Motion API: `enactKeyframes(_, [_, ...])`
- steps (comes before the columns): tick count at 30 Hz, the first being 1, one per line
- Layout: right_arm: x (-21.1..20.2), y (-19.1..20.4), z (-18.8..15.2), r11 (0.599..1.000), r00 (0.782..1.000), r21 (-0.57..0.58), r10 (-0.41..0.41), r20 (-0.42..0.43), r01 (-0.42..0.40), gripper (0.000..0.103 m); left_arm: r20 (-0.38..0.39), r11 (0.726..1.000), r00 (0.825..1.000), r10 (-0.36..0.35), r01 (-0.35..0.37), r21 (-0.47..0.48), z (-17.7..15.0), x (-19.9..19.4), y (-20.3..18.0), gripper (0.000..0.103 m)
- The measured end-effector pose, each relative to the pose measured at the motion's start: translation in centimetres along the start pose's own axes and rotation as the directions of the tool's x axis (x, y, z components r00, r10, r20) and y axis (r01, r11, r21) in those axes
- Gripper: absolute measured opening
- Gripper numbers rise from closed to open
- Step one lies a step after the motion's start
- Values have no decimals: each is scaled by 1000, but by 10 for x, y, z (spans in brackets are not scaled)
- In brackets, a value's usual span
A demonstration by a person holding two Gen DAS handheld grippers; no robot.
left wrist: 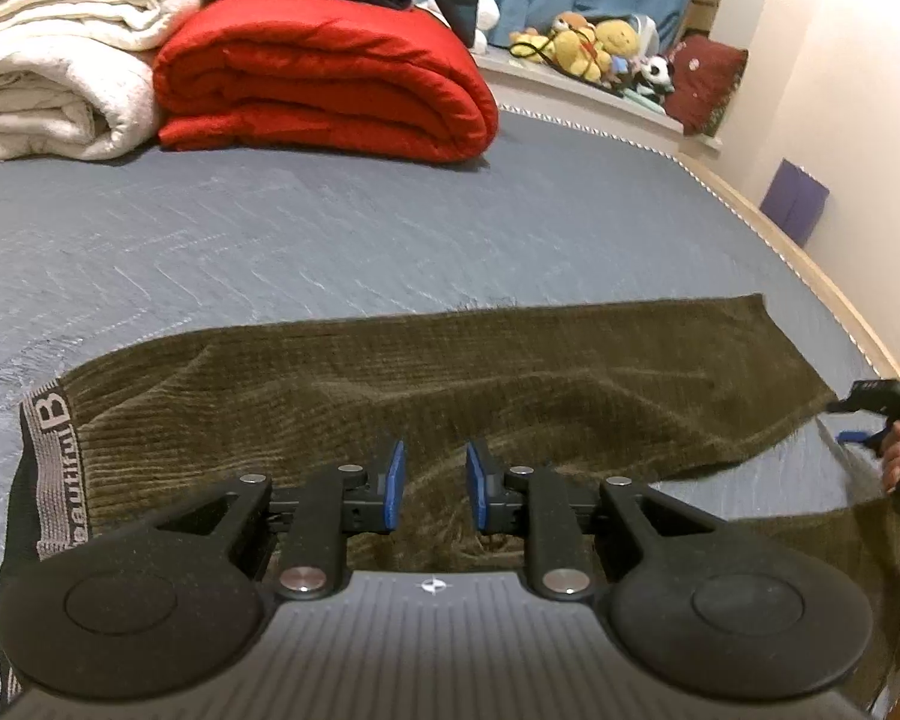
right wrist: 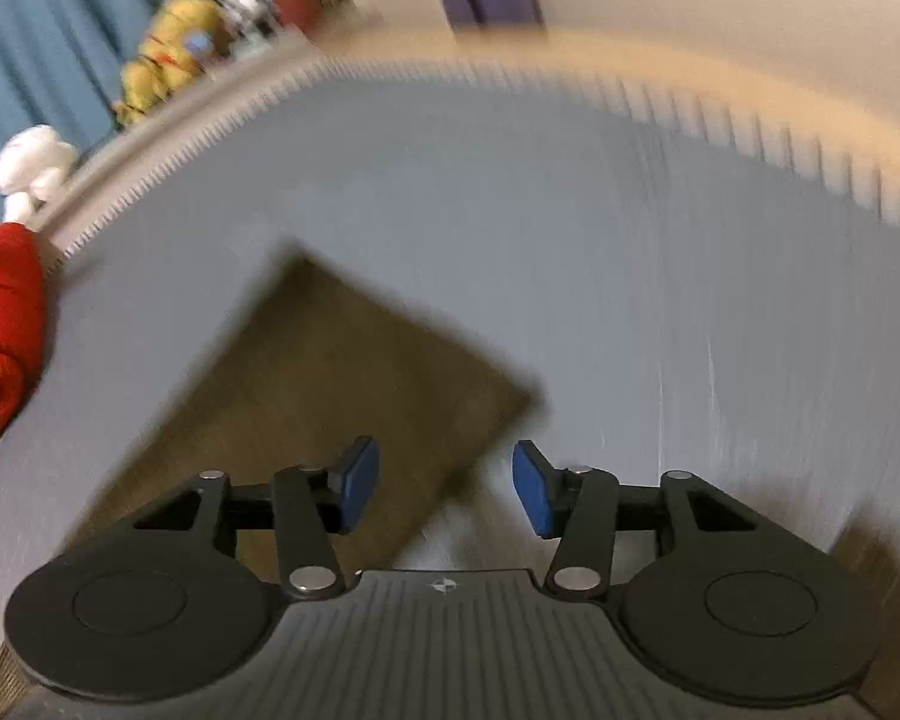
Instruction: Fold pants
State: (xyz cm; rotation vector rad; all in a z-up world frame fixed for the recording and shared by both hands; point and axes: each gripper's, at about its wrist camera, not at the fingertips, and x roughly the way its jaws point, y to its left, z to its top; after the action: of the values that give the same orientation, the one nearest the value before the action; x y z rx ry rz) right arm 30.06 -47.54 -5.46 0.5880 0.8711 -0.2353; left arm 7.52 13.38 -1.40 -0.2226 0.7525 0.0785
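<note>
Olive corduroy pants point(left wrist: 510, 384) lie spread on the grey-blue bed cover point(left wrist: 330, 240), waistband point(left wrist: 51, 462) with a grey lettered band at the left, one leg stretching right. My left gripper point(left wrist: 431, 483) is open and empty, hovering over the crotch area. My right gripper point(right wrist: 446, 489) is open and empty above the leg's hem end point(right wrist: 342, 372); that view is motion-blurred. The right gripper also shows at the far right in the left wrist view point(left wrist: 876, 414), by the leg end.
A folded red quilt point(left wrist: 324, 78) and white blankets point(left wrist: 48, 60) are stacked at the bed's far side. Stuffed toys point(left wrist: 600, 48) line a ledge. The bed edge point(left wrist: 810, 264) meets a white wall with a purple item point(left wrist: 795, 201).
</note>
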Motion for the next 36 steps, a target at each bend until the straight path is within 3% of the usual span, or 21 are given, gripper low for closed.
enactKeyframes(2, [11, -6, -10, 999, 999, 45, 30, -22, -29, 54, -10, 1000, 1000, -12, 12, 10, 0, 5, -1, 26])
enactKeyframes(5, [19, -7, -16, 981, 986, 116, 150, 73, -158, 65, -27, 997, 998, -58, 59, 39, -4, 18, -8, 33])
enactKeyframes(9, [34, 0, -7, 985, 986, 104, 129, 101, -140, 62, -86, 988, 987, -132, 138, 74, -13, 52, -21, 45])
enactKeyframes(12, [40, 8, -5, 990, 986, 95, 92, 138, -106, 41, -104, 985, 986, -126, 137, 107, -19, 76, -31, 50])
enactKeyframes(13, [47, 6, 1, 991, 987, 99, 75, 142, -90, 24, -104, 985, 988, -110, 122, 118, -21, 83, -33, 53])
enactKeyframes(14, [48, 2, 1, 990, 987, 110, 73, 145, -89, 16, -105, 986, 991, -82, 96, 134, -21, 90, -35, 56])
enactKeyframes(16, [48, -7, 2, 987, 984, 119, 92, 151, -111, 12, -118, 984, 992, -42, 62, 166, -24, 106, -38, 56])
enactKeyframes(18, [47, -8, 3, 989, 983, 94, 95, 155, -111, 10, -143, 979, 989, -36, 63, 194, -27, 119, -38, 44])
enactKeyframes(19, [43, -8, 3, 992, 981, 76, 87, 175, -102, 8, -157, 974, 987, -27, 62, 218, -28, 123, -38, 23])
enactKeyframes(21, [25, -13, 2, 992, 969, 84, 75, 234, -97, 7, -182, 963, 983, -18, 65, 260, -27, 122, -36, 18])
enactKeyframes(24, [5, -19, -11, 993, 958, 115, -29, 284, -4, 6, -208, 950, 978, -5, 70, 305, -21, 110, -24, 16])
enactKeyframes(26, [-10, -29, -25, 990, 944, 123, -100, 314, 64, 5, -268, 929, 963, -27, 123, 349, -25, 108, -18, 16])
enactKeyframes(27, [-17, -34, -30, 986, 927, 120, -150, 344, 115, 1, -288, 916, 958, -20, 133, 379, -29, 107, -16, 16])
enactKeyframes(28, [-24, -47, -32, 958, 877, 165, -283, 388, 236, 0, -293, 902, 956, -23, 146, 406, -31, 104, -14, 16])
enactKeyframes(29, [-25, -65, -29, 935, 858, 223, -344, 381, 276, 0, -293, 902, 955, -34, 156, 402, -30, 101, -12, 19])
enactKeyframes(31, [-17, -106, -21, 921, 910, 303, -325, 259, 243, 0, -272, 914, 959, -75, 176, 366, -25, 90, -8, 24])
enactKeyframes(32, [-25, -113, -21, 928, 919, 311, -291, 265, 204, 0, -255, 916, 961, -103, 192, 352, -22, 84, -6, 34])
enactKeyframes(33, [-36, -109, -22, 937, 914, 284, -285, 289, 203, 1, -234, 921, 963, -133, 207, 329, -18, 76, -3, 40])
enactKeyframes(34, [-49, -102, -24, 961, 916, 227, -226, 333, 155, 4, -202, 931, 965, -167, 222, 290, -13, 66, 3, 49])
enactKeyframes(35, [-58, -94, -24, 982, 925, 168, -146, 350, 92, 4, -183, 938, 964, -192, 235, 256, -10, 59, 8, 49])
enactKeyframes(36, [-58, -94, -24, 982, 925, 168, -146, 350, 92, 4, -167, 942, 963, -213, 248, 225, -7, 53, 14, 49])
